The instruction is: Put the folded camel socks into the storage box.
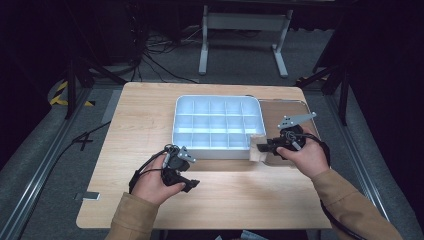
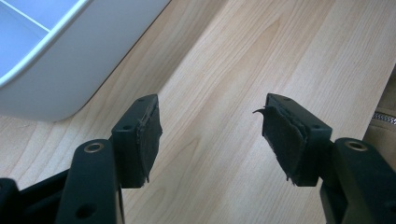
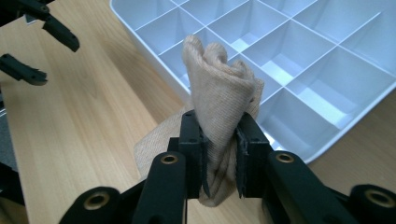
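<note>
Beige knitted cloth point(image 3: 219, 98), bunched into a soft fold, is pinched between the black jaws of the right hand-held gripper point(image 3: 219, 154), which press on it from both sides; the fold rises above the jaws and a loose part hangs below them. In the high view the right hand-held gripper point(image 1: 265, 146) sits at the near right corner of a white tray point(image 1: 185, 107) split into many small compartments, with the cloth point(image 1: 259, 151) just beside that corner. The left hand-held gripper point(image 2: 212, 135) has its jaws spread wide with nothing between them, over the bare pale wooden surface point(image 2: 243, 56), close to the tray's rounded outer wall point(image 2: 93, 51). In the high view it point(image 1: 192, 184) lies near the tray's front edge, well apart from the right one. A brown flat board point(image 1: 280, 112) lies against the tray's right side.
</note>
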{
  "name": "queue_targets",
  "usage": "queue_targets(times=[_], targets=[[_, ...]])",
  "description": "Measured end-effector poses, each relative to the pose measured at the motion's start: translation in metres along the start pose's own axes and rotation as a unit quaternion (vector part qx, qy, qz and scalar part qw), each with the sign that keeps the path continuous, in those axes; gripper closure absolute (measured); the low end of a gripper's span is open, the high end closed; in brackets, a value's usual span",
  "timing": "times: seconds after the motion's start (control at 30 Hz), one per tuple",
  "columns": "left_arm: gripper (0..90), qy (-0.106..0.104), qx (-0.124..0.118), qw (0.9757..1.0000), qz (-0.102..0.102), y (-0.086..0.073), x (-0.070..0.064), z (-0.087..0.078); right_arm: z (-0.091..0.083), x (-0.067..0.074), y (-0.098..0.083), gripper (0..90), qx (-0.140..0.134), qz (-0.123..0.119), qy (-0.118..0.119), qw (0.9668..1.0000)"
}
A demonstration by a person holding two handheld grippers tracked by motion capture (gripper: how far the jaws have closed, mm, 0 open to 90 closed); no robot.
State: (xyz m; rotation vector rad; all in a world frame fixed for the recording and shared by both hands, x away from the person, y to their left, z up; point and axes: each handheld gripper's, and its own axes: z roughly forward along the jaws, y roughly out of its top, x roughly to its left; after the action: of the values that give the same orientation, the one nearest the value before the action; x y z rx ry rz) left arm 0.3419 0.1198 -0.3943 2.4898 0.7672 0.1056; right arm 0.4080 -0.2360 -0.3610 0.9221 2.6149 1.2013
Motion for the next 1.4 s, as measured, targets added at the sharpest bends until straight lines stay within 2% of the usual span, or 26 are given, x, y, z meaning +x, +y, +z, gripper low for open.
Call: queue_targets(times=[0.3,0.4,0.63,0.8,0.93,1.13,1.4], targets=[[38.0,0.008,-0.005,0.9998,-0.019,-0.006,0.002,-0.005,0.002,-0.013,0.008,75.7,0.007,0.003,-0.011,0.9999],[38.0,0.009,-0.005,0.9996,-0.026,-0.010,0.003,-0.007,0.006,-0.019,0.013,75.5,0.016,-0.005,-0.016,0.9997],[37.8,0.021,-0.010,0.9992,-0.034,-0.019,0.003,-0.010,0.013,-0.028,0.020,75.4,0.030,-0.007,-0.025,0.9992],[37.8,0.021,-0.009,0.9989,-0.040,-0.023,0.003,-0.013,0.017,-0.034,0.025,75.4,0.044,-0.003,-0.033,0.9985],[37.8,0.025,-0.011,0.9988,-0.042,-0.026,0.004,-0.013,0.020,-0.038,0.028,75.4,0.058,-0.004,-0.041,0.9974],[37.6,0.026,-0.012,0.9987,-0.043,-0.027,0.004,-0.013,0.023,-0.043,0.033,75.4,0.065,-0.005,-0.051,0.9965],[37.5,0.026,-0.009,0.9987,-0.044,-0.027,0.005,-0.014,0.031,-0.048,0.037,75.4,0.074,-0.001,-0.052,0.9959]])
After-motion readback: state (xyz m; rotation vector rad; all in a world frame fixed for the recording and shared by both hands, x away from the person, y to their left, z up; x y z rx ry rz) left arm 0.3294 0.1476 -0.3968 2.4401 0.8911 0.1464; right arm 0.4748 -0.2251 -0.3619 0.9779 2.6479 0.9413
